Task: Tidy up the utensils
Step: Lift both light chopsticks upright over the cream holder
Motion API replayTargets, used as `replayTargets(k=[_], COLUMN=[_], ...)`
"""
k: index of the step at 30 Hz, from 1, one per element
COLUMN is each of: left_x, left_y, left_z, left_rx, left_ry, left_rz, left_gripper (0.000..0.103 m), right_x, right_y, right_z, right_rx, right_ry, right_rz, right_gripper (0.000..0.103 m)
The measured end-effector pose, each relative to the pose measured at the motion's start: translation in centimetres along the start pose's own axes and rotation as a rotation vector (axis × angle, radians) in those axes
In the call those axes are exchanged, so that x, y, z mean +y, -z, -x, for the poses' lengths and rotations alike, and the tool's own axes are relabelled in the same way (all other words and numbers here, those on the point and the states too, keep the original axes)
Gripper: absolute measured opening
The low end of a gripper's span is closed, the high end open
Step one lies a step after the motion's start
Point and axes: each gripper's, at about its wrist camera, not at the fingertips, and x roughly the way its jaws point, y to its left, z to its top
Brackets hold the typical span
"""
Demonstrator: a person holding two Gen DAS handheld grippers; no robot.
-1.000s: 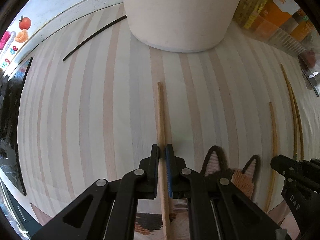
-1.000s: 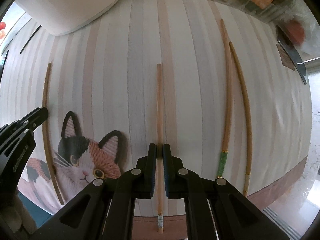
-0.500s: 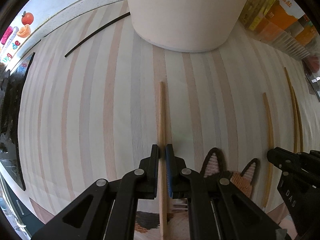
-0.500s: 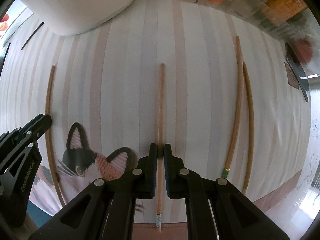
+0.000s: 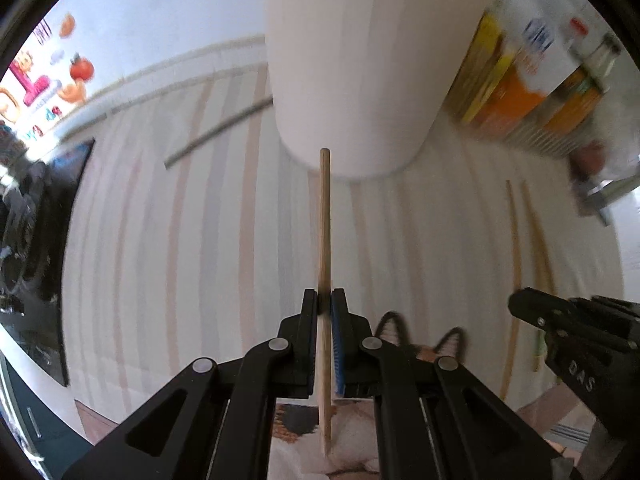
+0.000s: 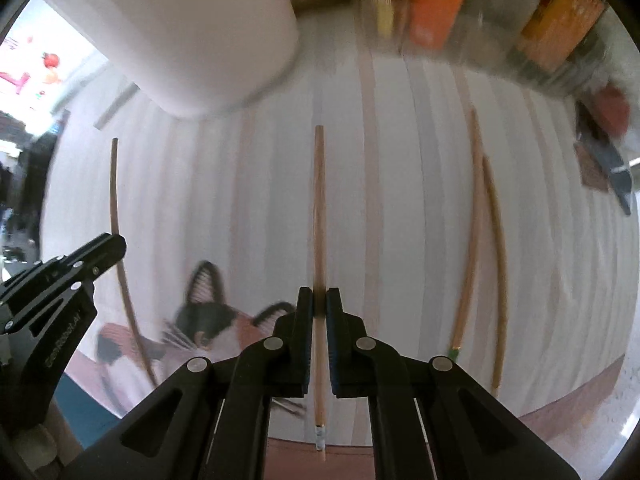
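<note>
The left claw (image 5: 325, 304) grips one chopstick (image 5: 325, 240), pointed at the white container (image 5: 360, 60). The right claw (image 6: 319, 304) grips another chopstick (image 6: 319, 208) above the striped mat (image 6: 400, 240).

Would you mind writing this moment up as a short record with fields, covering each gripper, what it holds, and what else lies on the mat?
left gripper: shut on a wooden chopstick, pointing at the white container
right gripper: shut on a second chopstick
loose on mat: two more chopsticks, side by side
mat: striped, cat print near edge
background: boxes, blurred
</note>
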Motion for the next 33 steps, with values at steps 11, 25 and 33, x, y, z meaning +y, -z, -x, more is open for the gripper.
replayTargets(k=[11, 25, 33], left_x=[1.2, 1.0, 3.4], left_y=[-3.7, -14.3, -19.3], left_z=[16.0, 25.0, 19.6], left_rx=[-0.351, -0.610, -0.521], left_ry=[0.112, 0.082, 0.029], left_rz=[0.036, 0.052, 0.128], left_gripper=[0.004, 0.004, 0.004], right_x=[-1.2, 0.4, 4.0], right_y=[-1.8, -14.2, -19.3], right_z=[13.0, 28.9, 26.3], right_rx=[-0.297, -0.754, -0.851], right_ry=[-0.148, -0.304, -0.298], right_rz=[0.019, 0.002, 0.034], right_gripper=[0.007, 0.007, 0.007])
